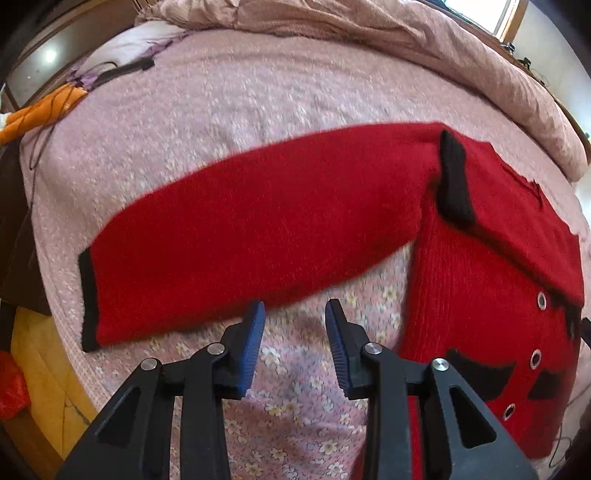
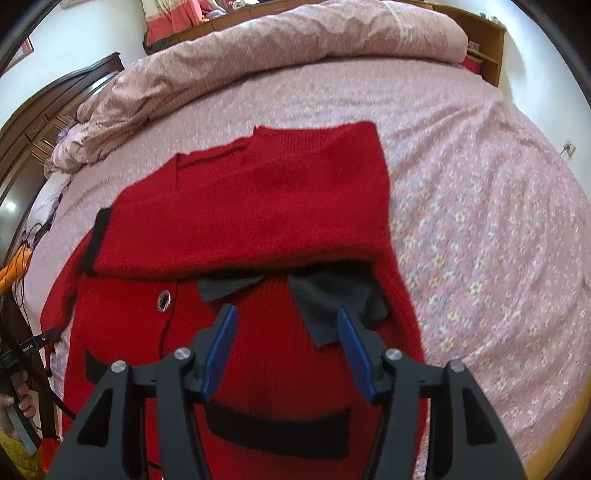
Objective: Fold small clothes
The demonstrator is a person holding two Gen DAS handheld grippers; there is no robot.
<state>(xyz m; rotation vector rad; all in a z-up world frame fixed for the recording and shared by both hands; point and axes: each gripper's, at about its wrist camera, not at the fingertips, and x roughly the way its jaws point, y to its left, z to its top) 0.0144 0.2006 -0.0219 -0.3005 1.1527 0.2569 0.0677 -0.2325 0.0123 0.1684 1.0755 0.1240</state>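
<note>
Left wrist view. Left hand-held gripper (image 1: pixel 295 314): jaws apart, nothing between them, poised over bare bed (image 1: pixel 258 110) just below the sleeve (image 1: pixel 240 229). Judged free so it can take the sleeve next. Cardigan (image 1: pixel 480 280): red knit, lying flat on the bed's pink floral cover. Its sleeve stretches out sideways to the left, ending in a black cuff (image 1: pixel 88 299); it is not yet folded in. A second black cuff (image 1: pixel 454 177) lies over the shoulder area. Body runs down the right side, with metal snaps (image 1: pixel 542 300) and black trim. Rumpled pink duvet (image 1: pixel 369 33) pushed to the far edge, leaving the middle free as a folding surface.

Right wrist view. Right hand-held gripper (image 2: pixel 286 317): jaws wide, empty, hovering over the cardigan (image 2: pixel 277 354) front. The other sleeve (image 2: pixel 240 221) lies folded across the chest, its black cuff (image 2: pixel 96 240) at the left edge; one fold appears done. Below it: dark collar-like flaps (image 2: pixel 332 299), one snap (image 2: pixel 163 298), a black band (image 2: pixel 284 432) near the hem. Fabric fuzzy, soft, thick.
</note>
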